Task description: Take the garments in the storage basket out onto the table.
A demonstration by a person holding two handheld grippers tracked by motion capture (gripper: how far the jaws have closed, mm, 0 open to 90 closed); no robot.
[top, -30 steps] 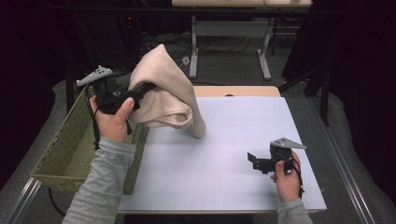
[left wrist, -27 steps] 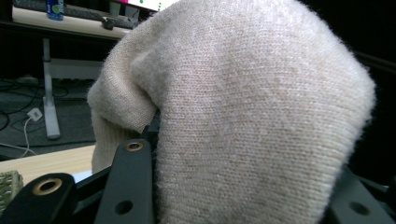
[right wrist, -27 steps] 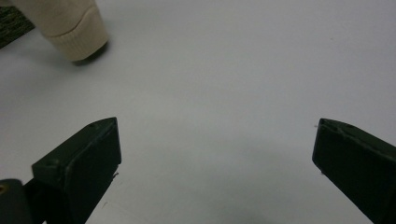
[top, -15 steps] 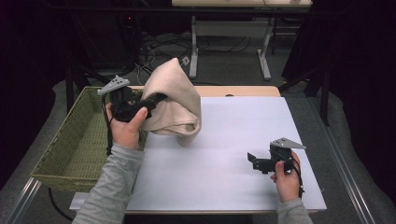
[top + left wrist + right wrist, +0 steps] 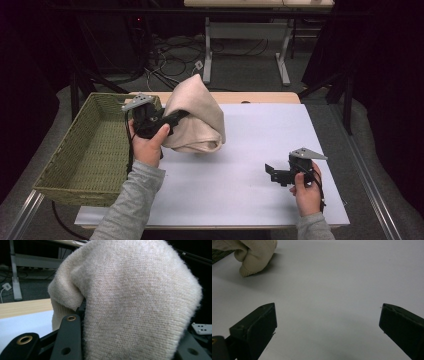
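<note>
A beige knitted cloth point(image 5: 197, 112) hangs bunched from my left gripper point(image 5: 178, 117), which is shut on it just right of the basket; its lower fold touches the white table top point(image 5: 260, 130). In the left gripper view the cloth point(image 5: 135, 302) drapes over and between the black jaws of that gripper point(image 5: 130, 346). My right gripper point(image 5: 270, 173) rests low over the table near the front right, open with nothing in it. In the right gripper view the gripper point(image 5: 327, 322) has its jaws wide apart over bare white surface, and the cloth's end point(image 5: 254, 255) lies far off at the upper left.
A woven green basket point(image 5: 65, 150) stands at the table's left edge, beside my left forearm. Behind the table a strip of wooden top point(image 5: 260, 97) shows, then dark floor with cables and desk legs.
My left gripper has carried the cloth to the right, off the basket and lower over the white table. The right gripper has stayed put.
</note>
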